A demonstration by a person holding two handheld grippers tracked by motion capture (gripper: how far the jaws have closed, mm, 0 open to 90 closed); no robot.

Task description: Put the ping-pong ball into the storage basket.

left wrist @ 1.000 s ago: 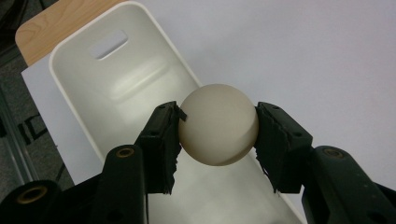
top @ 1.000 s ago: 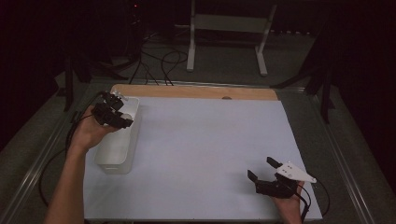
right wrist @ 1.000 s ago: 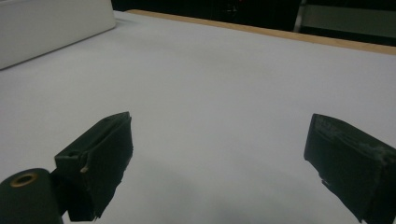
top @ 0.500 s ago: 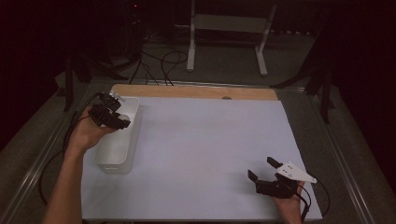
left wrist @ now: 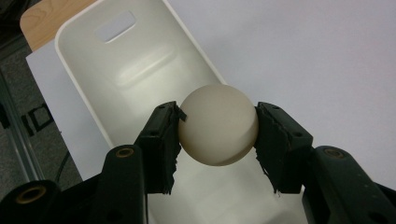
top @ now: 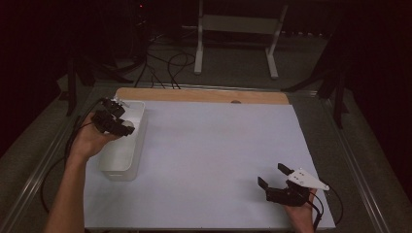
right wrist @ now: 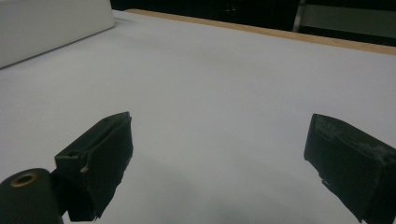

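Observation:
A cream-white ball (left wrist: pixel 218 125) is clamped between the two black jaws of my left gripper (left wrist: pixel 217 135). It hangs above the inside of a white plastic bin (left wrist: pixel 135 70), whose bottom shows bare behind it. From above, the left gripper (top: pixel 122 127) sits over the bin (top: pixel 116 158) at the table's left, with the ball (top: pixel 128 125) a pale spot at its tip. My right gripper (top: pixel 274 177) rests low at the front right, its jaws spread wide. Nothing lies between the right gripper (right wrist: pixel 219 154) and the white sheet (right wrist: pixel 224 74) beneath it.
A white sheet (top: pixel 218 145) covers the table, with a strip of bare wood (top: pixel 204 95) along the far edge. Metal rails run down both sides. Cables and a stand's legs (top: pixel 233 43) lie on the dark floor beyond.
My left gripper has shifted slightly toward the near-left over the bin, still holding the ball. The right gripper has stayed still.

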